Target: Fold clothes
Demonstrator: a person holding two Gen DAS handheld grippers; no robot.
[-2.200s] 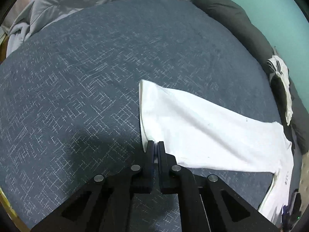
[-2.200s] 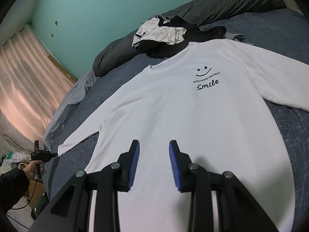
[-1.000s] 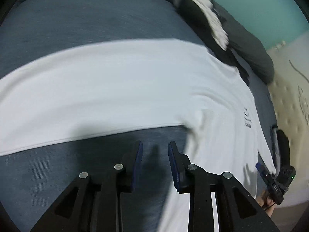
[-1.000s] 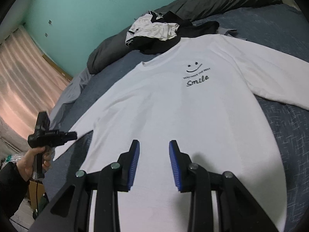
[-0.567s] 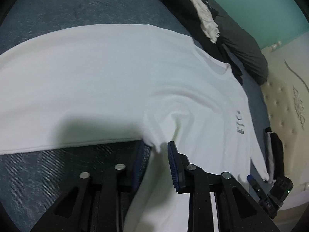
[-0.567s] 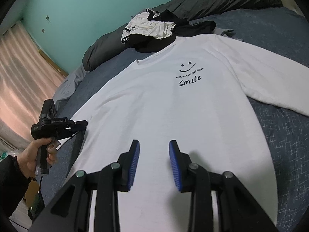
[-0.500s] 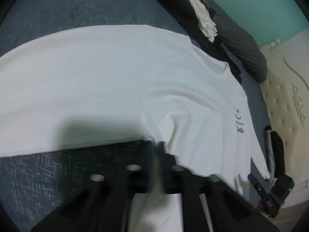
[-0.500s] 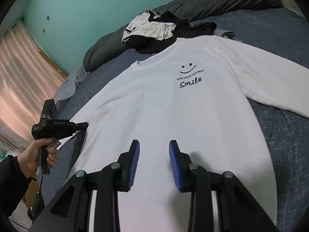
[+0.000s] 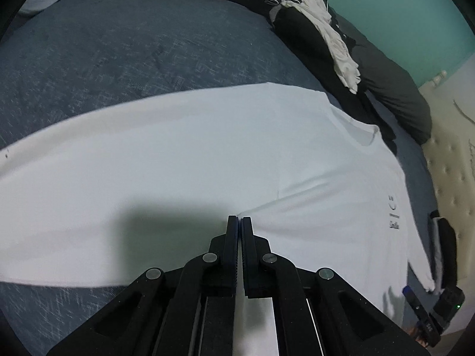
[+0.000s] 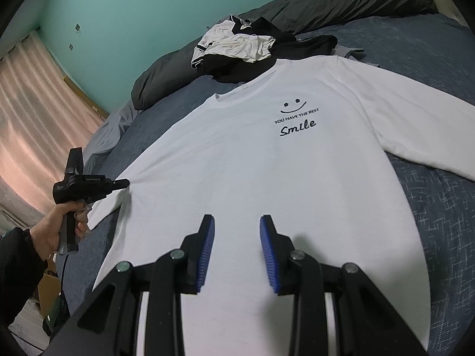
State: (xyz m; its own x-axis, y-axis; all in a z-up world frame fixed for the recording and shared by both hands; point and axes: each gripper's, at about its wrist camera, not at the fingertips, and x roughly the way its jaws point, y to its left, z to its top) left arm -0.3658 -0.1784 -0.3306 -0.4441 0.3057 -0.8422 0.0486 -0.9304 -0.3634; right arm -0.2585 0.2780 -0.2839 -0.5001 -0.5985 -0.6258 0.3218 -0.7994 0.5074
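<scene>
A white long-sleeved shirt (image 10: 267,178) with a "Smile" print lies face up and spread flat on the bed. Seen from the left wrist, the shirt (image 9: 193,148) fills the middle, one sleeve running off to the left. My left gripper (image 9: 240,219) is shut on a pinch of the fabric where that sleeve meets the body; creases fan out from its tips. The right wrist view shows the left gripper (image 10: 124,182) at the shirt's left side, held by a hand (image 10: 50,231). My right gripper (image 10: 237,222) stands open above the shirt's lower part, with nothing between its blue pads.
A heap of black and white clothes (image 10: 237,44) lies past the collar, against a long dark grey pillow (image 10: 341,0). The blue patterned bedcover (image 10: 430,207) surrounds the shirt. A padded headboard (image 9: 451,163) and a pink curtain (image 10: 35,103) border the bed.
My left gripper left the sleeve's cuff, travelled open along the sleeve to the underarm, and closed on the fabric there. The right gripper kept still and open.
</scene>
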